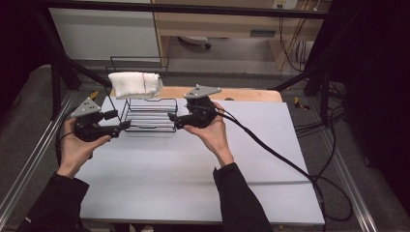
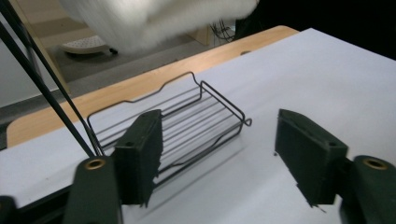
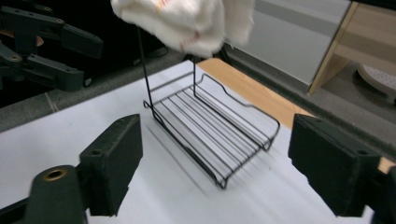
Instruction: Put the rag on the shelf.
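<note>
white cloth (image 1: 135,85): a folded towel with a thin red stripe, draped over the top tier of the wire rack, above the lower shelf; in the left gripper view (image 2: 154,18) and the right gripper view (image 3: 187,21) it hangs blurred at the top edge.
black wire rack (image 1: 147,116): a two-tier stand on the far left part of the table, between the two grippers; its lower shelf of parallel wires lies bare, seen in the left gripper view (image 2: 187,123) and the right gripper view (image 3: 215,128).
left gripper (image 1: 123,126): held in the person's left hand (image 1: 77,147) just beside the rack's left end, pointing toward it; jaws spread wide with nothing between them. in its own view the near jaw overlaps the shelf's corner; whether it touches the wire, i cannot tell.
right gripper (image 1: 173,120): held in the person's right hand (image 1: 212,133) at the rack's right end, pointing left at it; jaws wide apart and holding nothing. in its own view the shelf lies ahead between the two jaws, apart from them.
other gripper seen afar: the left gripper (image 3: 88,60) shows at the upper left of the right gripper view, beyond the rack.
white table (image 1: 193,183): a pale sheet over a wooden top, whose edge shows along the far side.
cable (image 1: 270,150): runs from the right gripper across the table to its right edge.
sleeves: dark, on both forearms.
</note>
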Demonstrator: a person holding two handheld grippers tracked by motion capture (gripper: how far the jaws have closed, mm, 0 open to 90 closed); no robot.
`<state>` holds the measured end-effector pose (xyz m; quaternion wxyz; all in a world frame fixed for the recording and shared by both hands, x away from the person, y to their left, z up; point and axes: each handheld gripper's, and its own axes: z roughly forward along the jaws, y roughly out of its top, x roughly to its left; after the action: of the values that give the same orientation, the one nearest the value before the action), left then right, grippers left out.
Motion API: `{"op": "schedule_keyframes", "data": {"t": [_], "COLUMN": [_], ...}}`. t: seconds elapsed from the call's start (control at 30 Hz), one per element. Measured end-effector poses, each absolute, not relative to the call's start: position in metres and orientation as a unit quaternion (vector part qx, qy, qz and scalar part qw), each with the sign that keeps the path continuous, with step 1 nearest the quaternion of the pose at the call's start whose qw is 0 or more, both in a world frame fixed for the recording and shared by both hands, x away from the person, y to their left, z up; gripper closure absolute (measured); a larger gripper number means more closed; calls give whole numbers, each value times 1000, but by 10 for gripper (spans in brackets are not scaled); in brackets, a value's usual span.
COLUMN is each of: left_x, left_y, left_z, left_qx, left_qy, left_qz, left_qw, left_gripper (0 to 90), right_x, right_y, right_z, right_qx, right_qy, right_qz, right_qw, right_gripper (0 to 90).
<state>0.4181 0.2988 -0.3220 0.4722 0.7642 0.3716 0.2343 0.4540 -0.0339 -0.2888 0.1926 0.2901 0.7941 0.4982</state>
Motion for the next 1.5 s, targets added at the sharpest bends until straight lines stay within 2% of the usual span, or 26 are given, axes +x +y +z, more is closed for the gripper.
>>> {"op": "schedule_keyframes", "data": {"t": [0.17, 0.37, 0.77, 1.5], "left_x": [410, 404, 387, 371], "left_y": [297, 293, 286, 291], "left_z": [-345, -370, -409, -432], "left_qx": [761, 766, 789, 808], "left_qy": [380, 388, 376, 362], "left_qz": [235, 214, 187, 175], "left_qw": [470, 466, 449, 431], "left_gripper": [152, 102, 96, 80], "right_x": [447, 439, 417, 371], "right_y": [-64, -102, -173, -266], "right_z": [-307, -332, -377, -437], "right_qx": [309, 333, 370, 408], "right_qy": [794, 794, 790, 788], "right_qz": [491, 484, 469, 445], "right_qw": [181, 156, 137, 124], "right_gripper": [89, 32, 4, 3]}}
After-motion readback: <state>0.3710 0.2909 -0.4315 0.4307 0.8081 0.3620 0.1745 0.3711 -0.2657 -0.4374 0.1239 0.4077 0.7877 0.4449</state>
